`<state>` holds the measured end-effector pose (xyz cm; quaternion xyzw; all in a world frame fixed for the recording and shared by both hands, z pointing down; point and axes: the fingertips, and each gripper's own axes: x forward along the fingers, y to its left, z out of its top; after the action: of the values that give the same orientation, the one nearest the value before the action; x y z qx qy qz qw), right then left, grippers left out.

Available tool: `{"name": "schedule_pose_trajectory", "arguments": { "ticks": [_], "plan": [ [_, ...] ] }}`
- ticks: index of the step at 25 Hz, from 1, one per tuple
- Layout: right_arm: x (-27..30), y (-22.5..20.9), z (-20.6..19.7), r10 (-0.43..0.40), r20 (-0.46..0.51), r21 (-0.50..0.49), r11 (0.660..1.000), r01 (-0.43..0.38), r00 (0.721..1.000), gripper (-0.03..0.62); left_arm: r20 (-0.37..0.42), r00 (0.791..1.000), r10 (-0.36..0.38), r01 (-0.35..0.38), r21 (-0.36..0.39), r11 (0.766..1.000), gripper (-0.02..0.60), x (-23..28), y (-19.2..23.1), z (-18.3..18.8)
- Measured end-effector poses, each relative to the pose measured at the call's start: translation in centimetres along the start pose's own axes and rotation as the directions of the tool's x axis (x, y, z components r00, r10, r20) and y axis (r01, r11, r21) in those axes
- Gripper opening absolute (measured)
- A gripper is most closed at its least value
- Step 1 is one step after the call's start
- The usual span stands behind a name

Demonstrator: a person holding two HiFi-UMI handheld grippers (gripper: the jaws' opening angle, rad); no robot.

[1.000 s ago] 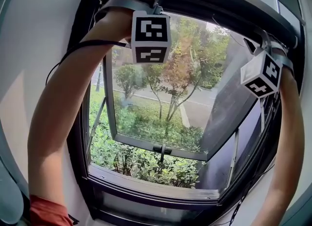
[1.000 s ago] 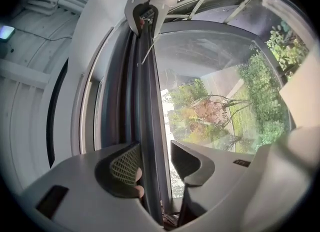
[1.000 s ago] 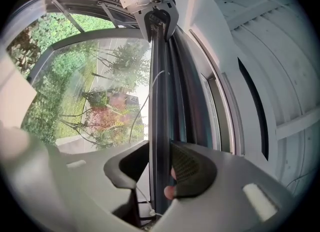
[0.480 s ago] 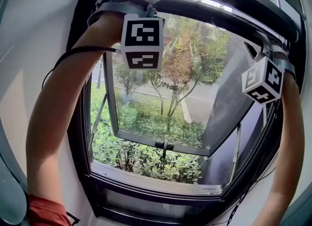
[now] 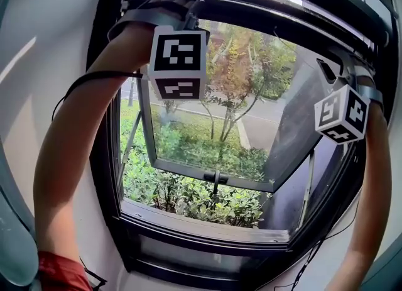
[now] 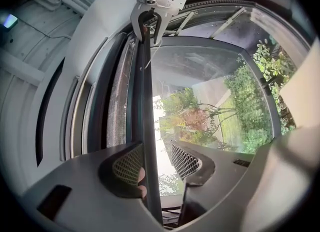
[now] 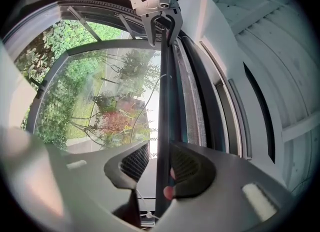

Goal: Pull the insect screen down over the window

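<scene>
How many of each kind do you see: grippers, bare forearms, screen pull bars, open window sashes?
Grey two-jaw handheld grippers: 2, left gripper and right gripper
Bare forearms: 2, left forearm, right forearm
Long dark insect-screen pull bar: 1
Dark-framed glass window sash, swung open: 1
Total: 6

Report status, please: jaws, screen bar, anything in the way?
Jaws open round the bar on left gripper and right gripper, right just closing slightly. Bar high up, screen barely out. Sash open outward; nothing in the way seen.

Black window frame (image 5: 107, 176), black-and-white marker cube (image 5: 178, 62), red sleeve (image 5: 59, 274).
</scene>
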<state>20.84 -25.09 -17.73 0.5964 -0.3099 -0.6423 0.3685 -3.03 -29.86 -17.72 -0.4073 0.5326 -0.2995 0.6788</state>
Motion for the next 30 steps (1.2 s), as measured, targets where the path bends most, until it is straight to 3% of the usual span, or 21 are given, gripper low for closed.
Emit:
{"name": "schedule_pose_trajectory", "arguments": {
  "ticks": [30],
  "plan": [
    [-4.9, 6.9, 1.1, 0.073, 0.076, 0.024, 0.997, -0.075, 0.994, 0.138, 0.043, 0.994, -0.096, 0.096, -0.016, 0.995, 0.175, -4.3, -7.3, 0.7]
  ]
}}
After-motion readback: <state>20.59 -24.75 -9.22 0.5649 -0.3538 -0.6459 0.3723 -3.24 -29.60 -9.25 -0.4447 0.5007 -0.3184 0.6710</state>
